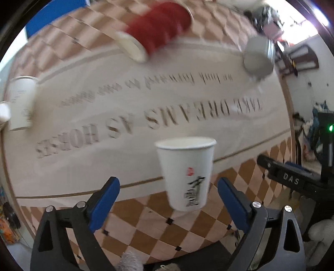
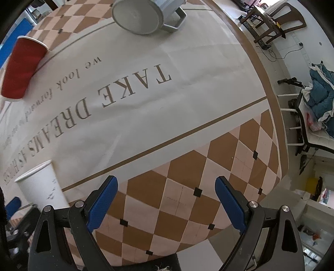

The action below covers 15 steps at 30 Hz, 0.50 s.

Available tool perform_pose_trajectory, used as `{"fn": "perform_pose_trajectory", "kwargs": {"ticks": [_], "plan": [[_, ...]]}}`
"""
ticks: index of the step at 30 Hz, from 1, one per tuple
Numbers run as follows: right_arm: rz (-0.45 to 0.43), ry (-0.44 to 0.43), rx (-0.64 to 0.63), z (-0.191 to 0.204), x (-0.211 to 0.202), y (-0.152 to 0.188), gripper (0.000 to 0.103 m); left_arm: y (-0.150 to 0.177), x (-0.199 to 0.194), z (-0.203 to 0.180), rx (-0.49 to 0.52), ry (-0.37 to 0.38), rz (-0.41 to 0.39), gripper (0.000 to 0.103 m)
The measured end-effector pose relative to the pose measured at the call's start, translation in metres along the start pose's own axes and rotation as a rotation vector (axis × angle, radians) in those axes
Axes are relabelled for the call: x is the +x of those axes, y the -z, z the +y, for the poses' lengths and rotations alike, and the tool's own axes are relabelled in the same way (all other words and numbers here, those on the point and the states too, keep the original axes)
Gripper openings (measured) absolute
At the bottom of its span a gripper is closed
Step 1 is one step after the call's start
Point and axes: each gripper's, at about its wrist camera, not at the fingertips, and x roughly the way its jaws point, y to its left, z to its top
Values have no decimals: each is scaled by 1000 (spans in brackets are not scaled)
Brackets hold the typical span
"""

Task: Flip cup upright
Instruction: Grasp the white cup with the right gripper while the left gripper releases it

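A white paper cup (image 1: 185, 173) with black calligraphy stands upright on the tablecloth, just ahead of my left gripper (image 1: 168, 187), which is open and empty. The same cup shows at the lower left of the right wrist view (image 2: 40, 185). A red cup (image 1: 155, 34) lies on its side at the far edge; it also shows in the right wrist view (image 2: 19, 68). A grey mug (image 2: 144, 15) lies on its side at the far right, base toward me, also blurred in the left wrist view (image 1: 258, 56). My right gripper (image 2: 167, 187) is open and empty over the checkered border.
Another white cup (image 1: 20, 102) stands at the left edge. The round table's edge (image 2: 277, 116) curves along the right. Chairs (image 2: 277, 23) and a seat with blue cloth (image 2: 319, 100) stand beyond it. The right gripper's black body (image 1: 292, 177) is at the right.
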Motion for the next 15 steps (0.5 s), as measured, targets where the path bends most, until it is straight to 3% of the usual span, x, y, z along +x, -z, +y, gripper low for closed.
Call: {"fn": "perform_pose_trajectory", "kwargs": {"ticks": [4, 8, 12, 15], "plan": [[-29, -59, -9, -5, -15, 7, 95, 11, -26, 29, -60, -81, -98, 100], [-36, -188, -62, 4, -28, 19, 96, 28, -38, 55, -100, -263, -184, 100], [-7, -277, -147, 34, -28, 29, 95, 37, -28, 84, -162, -326, -150, 100], [-10, -307, -202, 63, -28, 32, 95, 46, -14, 98, -221, -316, -132, 100]]}}
